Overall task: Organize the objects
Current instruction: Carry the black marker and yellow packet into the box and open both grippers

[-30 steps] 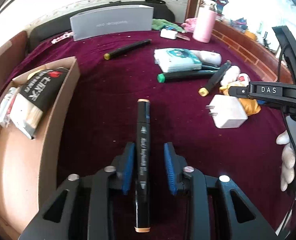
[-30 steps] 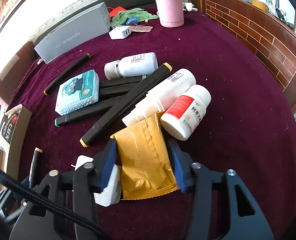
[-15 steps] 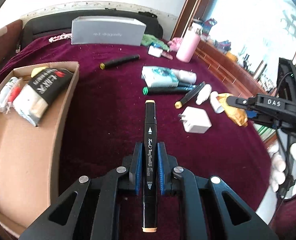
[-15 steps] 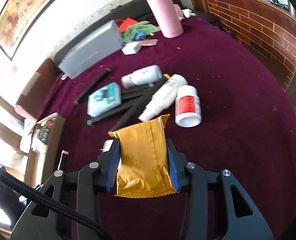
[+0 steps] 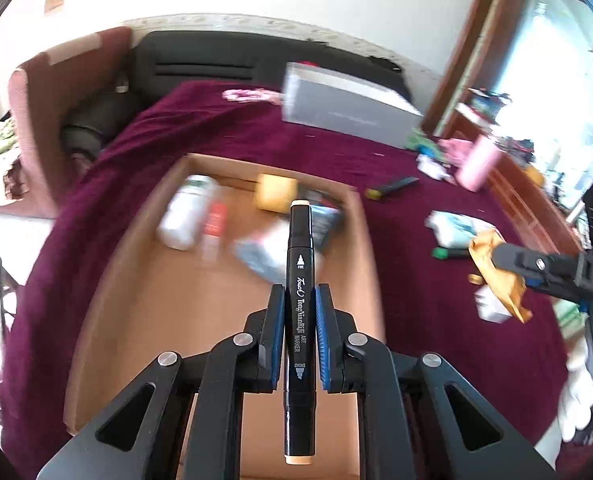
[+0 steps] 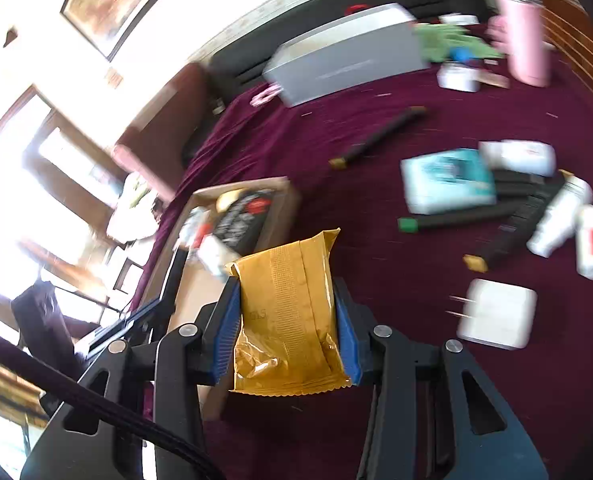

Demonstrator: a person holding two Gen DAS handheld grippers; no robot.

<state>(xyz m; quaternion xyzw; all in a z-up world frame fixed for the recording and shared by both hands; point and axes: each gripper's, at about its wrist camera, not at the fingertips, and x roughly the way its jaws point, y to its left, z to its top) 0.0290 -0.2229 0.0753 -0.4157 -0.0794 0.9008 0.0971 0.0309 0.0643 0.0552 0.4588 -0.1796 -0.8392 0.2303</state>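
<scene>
Left gripper (image 5: 300,312) pinches the black marker (image 5: 299,280) above the cardboard box (image 5: 360,240). Right gripper (image 6: 286,320), jaws clamped, grips the golden packet (image 6: 288,312).

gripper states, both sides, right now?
Left gripper: shut on the black marker.
Right gripper: shut on the yellow foil packet.

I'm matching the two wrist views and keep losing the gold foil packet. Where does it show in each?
Left wrist view: the gold foil packet is at the right edge, crumpled in the right tongs, above the maroon cloth.
Right wrist view: it fills the lower centre, clamped between the blue pads.
Shared landmark: the cardboard box left of the packet in both.
</scene>
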